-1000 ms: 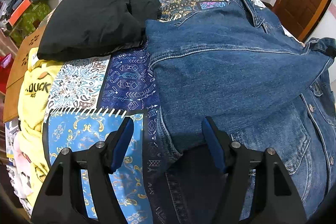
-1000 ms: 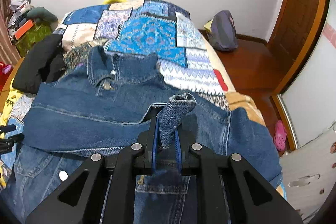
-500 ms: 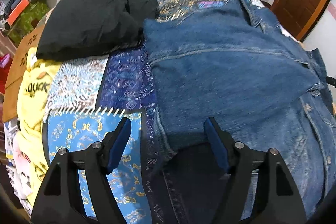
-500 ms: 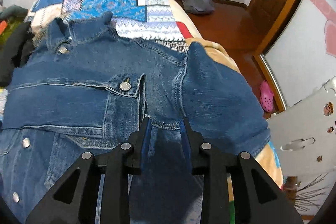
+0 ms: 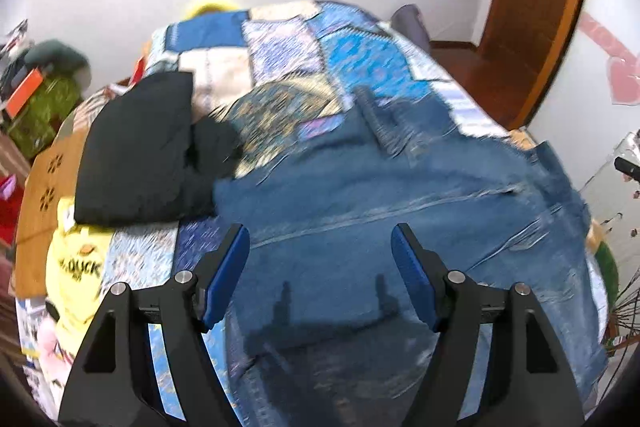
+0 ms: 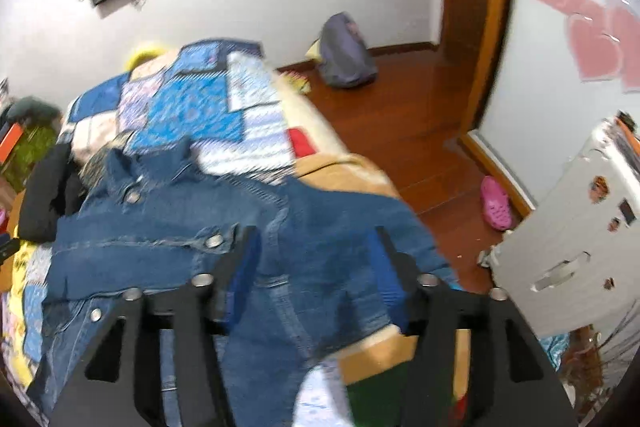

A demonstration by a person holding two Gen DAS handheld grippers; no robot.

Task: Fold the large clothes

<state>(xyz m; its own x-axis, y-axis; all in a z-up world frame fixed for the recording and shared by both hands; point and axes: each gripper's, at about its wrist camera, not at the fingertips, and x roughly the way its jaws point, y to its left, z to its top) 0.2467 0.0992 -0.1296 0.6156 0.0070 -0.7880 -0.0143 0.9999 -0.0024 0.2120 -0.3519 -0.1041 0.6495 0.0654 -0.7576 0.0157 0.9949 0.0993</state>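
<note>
1. Left tongs point(image 5: 320, 267): spread wide, nothing between the blue pads, hanging above the blue denim jacket point(image 5: 400, 227).
2. Right tongs point(image 6: 316, 267): jaws just opened, now spread, no cloth pinched; same jacket point(image 6: 180, 227) below and to their left.
3. Jacket: spread flat on the bed's blue patchwork quilt point(image 5: 352, 55), collar point(image 6: 132, 163) at the far end from both tongs, one sleeve folded across the body.
4. Folded black garment point(image 5: 136, 151): beyond and left of the left tongs, just beside the jacket.
5. Yellow printed shirt point(image 5: 76, 267): left of the left tongs, at the bed's edge.
</note>
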